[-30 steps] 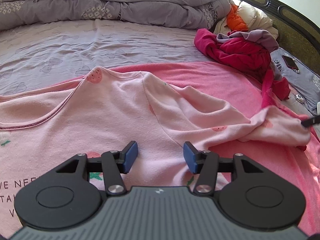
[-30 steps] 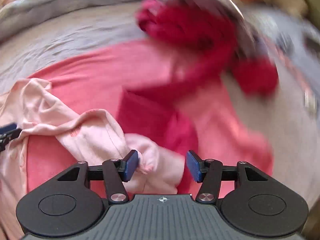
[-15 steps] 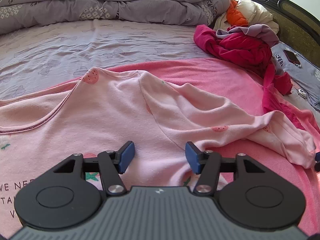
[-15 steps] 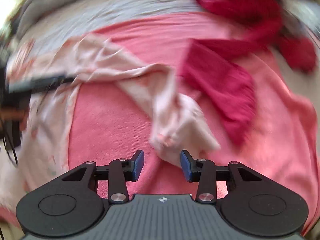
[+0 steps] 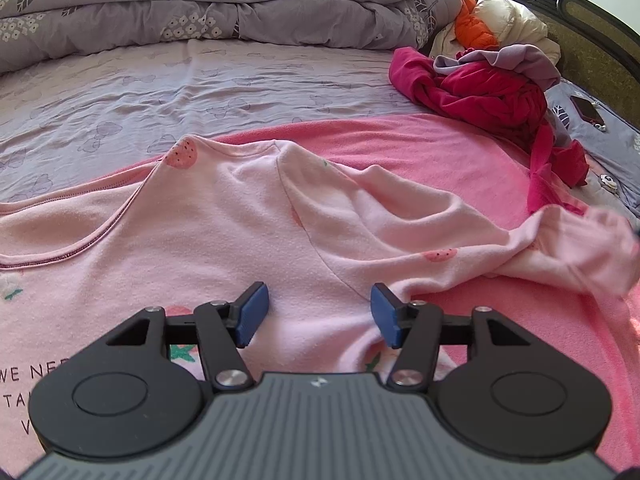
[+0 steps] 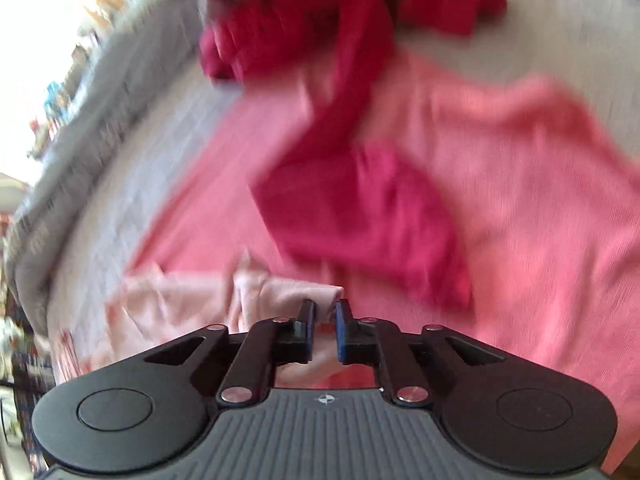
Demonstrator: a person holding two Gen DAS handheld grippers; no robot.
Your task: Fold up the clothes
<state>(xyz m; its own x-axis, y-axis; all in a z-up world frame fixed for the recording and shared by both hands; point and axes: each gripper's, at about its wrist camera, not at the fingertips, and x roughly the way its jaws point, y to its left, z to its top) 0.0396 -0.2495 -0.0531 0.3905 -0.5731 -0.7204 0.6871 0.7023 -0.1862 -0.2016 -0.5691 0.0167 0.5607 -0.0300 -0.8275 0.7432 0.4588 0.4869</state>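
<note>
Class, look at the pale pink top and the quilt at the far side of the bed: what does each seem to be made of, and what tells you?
Pale pink top: probably soft cotton knit, matt; fine fuzzy surface, limp folds, printed strawberries.
Quilt: likely woven cloth over padding, matt; puffy rolls, stitched creases, small flower print.

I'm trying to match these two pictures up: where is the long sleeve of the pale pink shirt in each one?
Left wrist view: the sleeve trails from the centre to the right edge, its cuff blurred there.
Right wrist view: the sleeve lies at lower left, its end pinched in the shut right gripper.
Shared landmark: the crimson garment, on the brighter pink cloth.
</note>
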